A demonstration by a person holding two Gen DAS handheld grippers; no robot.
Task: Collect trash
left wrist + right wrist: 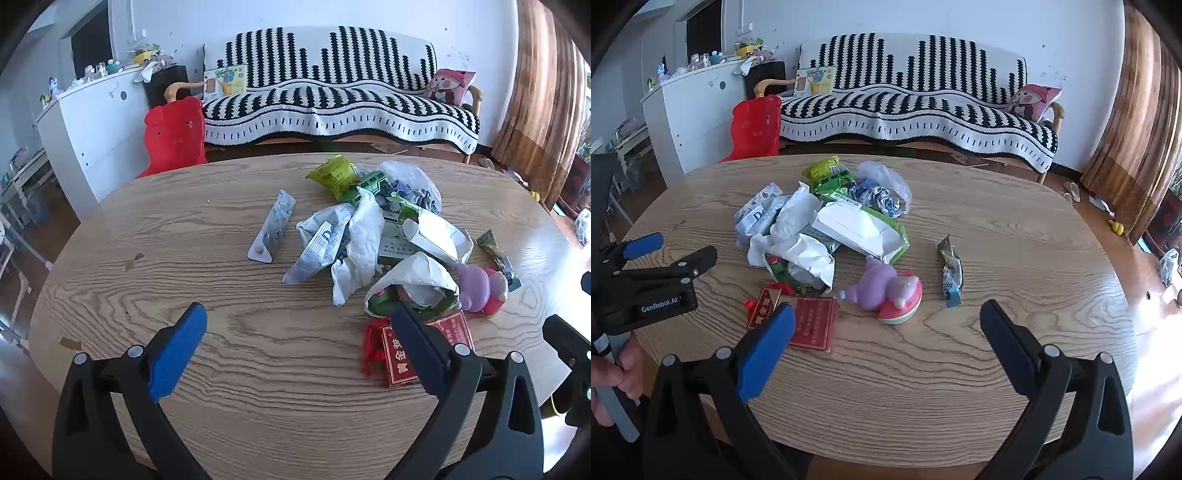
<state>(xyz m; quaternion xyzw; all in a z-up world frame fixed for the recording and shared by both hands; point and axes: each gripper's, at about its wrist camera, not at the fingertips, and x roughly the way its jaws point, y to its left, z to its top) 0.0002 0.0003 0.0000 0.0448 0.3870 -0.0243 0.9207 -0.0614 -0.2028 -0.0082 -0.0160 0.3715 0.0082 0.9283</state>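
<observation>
A pile of trash (pixel 369 229) lies on the oval wooden table (pixel 184 229): crumpled white paper, green wrappers, a clear bag and a box; it also shows in the right wrist view (pixel 827 221). A blister strip (pixel 273 227) lies left of the pile. A red booklet (pixel 812 325) and a purple toy (pixel 882 291) sit at the pile's near side. A lone wrapper (pixel 949 269) lies to the right. My left gripper (pixel 295 332) is open and empty, near the booklet (pixel 399 350). My right gripper (pixel 886 328) is open and empty, just short of the toy.
A striped sofa (pixel 332 99) stands behind the table, with a red chair (pixel 173 136) and a white cabinet (pixel 92 122) to its left. A curtain (pixel 1137 129) hangs at the right. The left gripper's body (pixel 657 288) shows at the left of the right wrist view.
</observation>
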